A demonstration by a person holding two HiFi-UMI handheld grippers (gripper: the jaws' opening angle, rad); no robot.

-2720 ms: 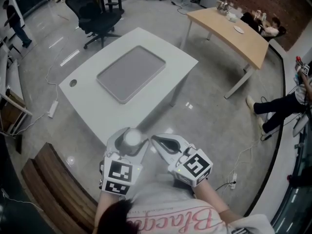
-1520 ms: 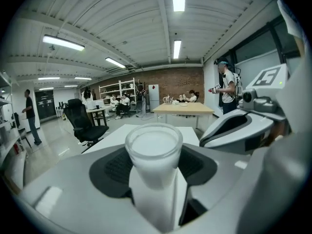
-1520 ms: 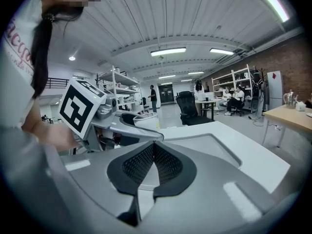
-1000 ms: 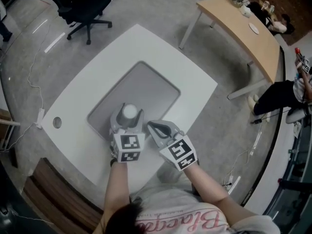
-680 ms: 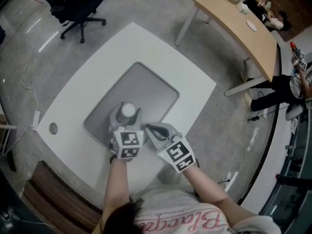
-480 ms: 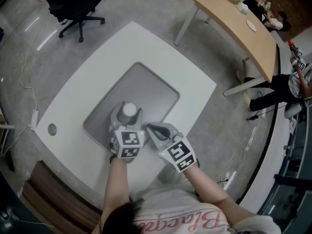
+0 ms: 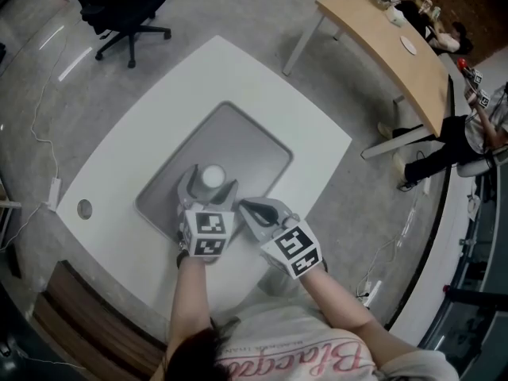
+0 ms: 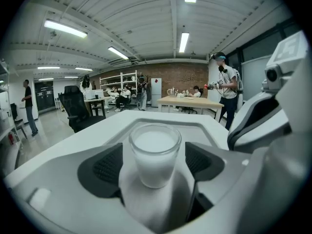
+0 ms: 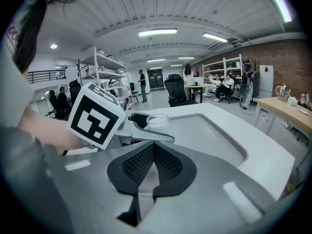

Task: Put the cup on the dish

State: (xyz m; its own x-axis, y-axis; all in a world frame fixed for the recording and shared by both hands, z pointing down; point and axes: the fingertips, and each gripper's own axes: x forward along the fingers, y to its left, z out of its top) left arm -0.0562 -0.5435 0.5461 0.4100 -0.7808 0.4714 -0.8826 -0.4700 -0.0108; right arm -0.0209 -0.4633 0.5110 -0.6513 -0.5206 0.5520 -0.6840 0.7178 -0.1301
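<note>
A clear glass cup [image 7: 212, 176] with a white filling stands upright on the near part of the grey dish [image 7: 242, 145], a shallow rectangular tray on the white table. My left gripper [image 7: 210, 181] straddles it, and its jaws are opening. In the left gripper view the cup [image 8: 154, 152] sits between the dark pads [image 8: 106, 167], with a thin gap on each side. My right gripper [image 7: 246, 205] is shut and empty, hovering just right of the left one at the tray's near corner. The right gripper view shows its pads [image 9: 168, 164] pressed together, with the cup [image 9: 157, 120] beyond them.
The white table [image 7: 309, 125] has a round cable hole [image 7: 84, 209] at its left corner. A black office chair [image 7: 119, 6] stands beyond it, a wooden table [image 7: 397, 46] at the top right and a person [image 7: 476, 125] at the right edge. A wooden bench [image 7: 71, 316] lies at the lower left.
The left gripper carried the cup from near my body out over the tray and held it there. Now its jaws have spread and the cup stands free on the tray.
</note>
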